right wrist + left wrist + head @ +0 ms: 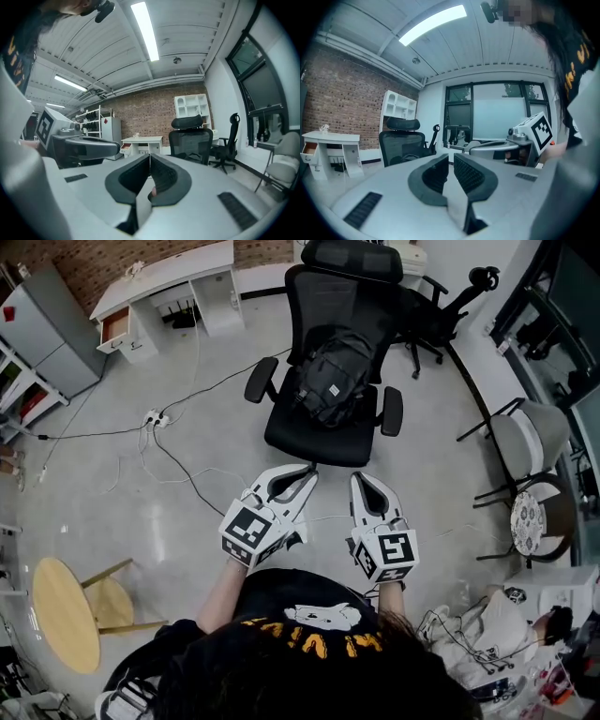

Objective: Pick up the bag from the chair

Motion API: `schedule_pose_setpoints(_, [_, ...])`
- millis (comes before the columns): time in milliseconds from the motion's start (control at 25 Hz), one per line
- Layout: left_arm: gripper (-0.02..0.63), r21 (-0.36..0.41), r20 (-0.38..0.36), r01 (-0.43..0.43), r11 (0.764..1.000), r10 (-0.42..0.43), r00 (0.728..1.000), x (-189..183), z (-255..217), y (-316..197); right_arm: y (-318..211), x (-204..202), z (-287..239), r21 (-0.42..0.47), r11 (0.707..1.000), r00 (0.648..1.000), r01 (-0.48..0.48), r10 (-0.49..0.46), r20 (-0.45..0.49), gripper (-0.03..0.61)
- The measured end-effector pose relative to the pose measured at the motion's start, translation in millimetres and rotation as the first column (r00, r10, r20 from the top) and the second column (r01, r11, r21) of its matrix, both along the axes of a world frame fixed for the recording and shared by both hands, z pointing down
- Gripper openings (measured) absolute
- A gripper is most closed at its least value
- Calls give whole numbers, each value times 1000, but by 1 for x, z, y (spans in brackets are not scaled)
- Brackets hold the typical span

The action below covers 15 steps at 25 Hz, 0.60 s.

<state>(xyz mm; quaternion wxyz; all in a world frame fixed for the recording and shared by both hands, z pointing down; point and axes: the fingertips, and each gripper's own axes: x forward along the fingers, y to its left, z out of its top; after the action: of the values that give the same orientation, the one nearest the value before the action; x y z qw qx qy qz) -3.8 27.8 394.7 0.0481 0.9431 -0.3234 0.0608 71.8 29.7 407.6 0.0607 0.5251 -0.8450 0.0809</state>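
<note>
A black backpack (333, 376) sits upright on the seat of a black office chair (314, 439), leaning against its mesh backrest. Both grippers are held side by side just short of the seat's front edge, pointing at the chair. My left gripper (309, 472) (451, 157) is shut with nothing between its jaws. My right gripper (359, 478) (149, 156) is also shut and empty. The chair (402, 140) (190, 140) shows ahead in both gripper views; I cannot make out the bag there.
A power strip (155, 416) with cables trails over the floor left of the chair. A white desk (169, 287) and a grey cabinet (47, 329) stand at the back left. A second black chair (441, 306), a grey chair (530, 437) and a round wooden stool (66, 615) stand around.
</note>
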Motion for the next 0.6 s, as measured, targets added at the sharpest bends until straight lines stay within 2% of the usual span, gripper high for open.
schedule_pose_setpoints(280, [38, -20, -6, -12, 1000, 11, 1000, 0, 12, -72, -72, -2, 10, -37, 999, 999, -2, 1, -42, 5])
schedule_pose_setpoints(600, [38, -50, -18, -20, 999, 19, 1000, -1, 26, -115, -117, -7, 25, -79, 997, 998, 2, -7, -61, 5])
